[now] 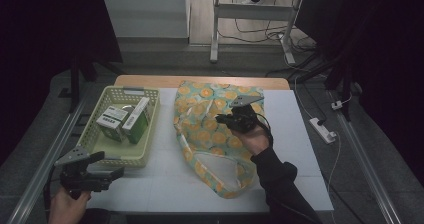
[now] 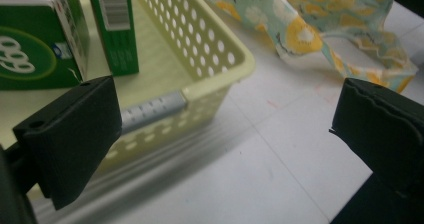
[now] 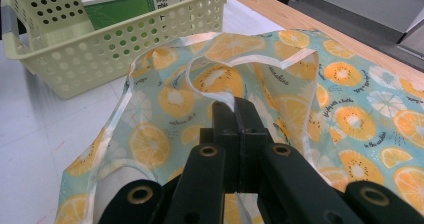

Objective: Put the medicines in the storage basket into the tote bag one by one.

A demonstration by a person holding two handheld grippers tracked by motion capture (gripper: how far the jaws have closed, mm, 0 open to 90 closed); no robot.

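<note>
High view: a fruit-print cloth bag (image 1: 215,129) lies on a white table (image 1: 165,179), just right of a pale yellow basket (image 1: 102,156) holding green boxes (image 1: 122,123). The right gripper (image 1: 231,118), over the bag's upper half, has its jaws pinched shut on the bag's white-trimmed rim. The left gripper (image 1: 107,176) hovers near the basket's near corner, jaws wide apart and empty. This looks like opening the bag for packing; next, the left gripper likely needs to reach into the basket for a box.

Mint-green bag (image 1: 215,129) patterned with orange citrus slices; pale yellow perforated basket (image 1: 145,151); green-and-white boxes (image 1: 122,121)
</note>
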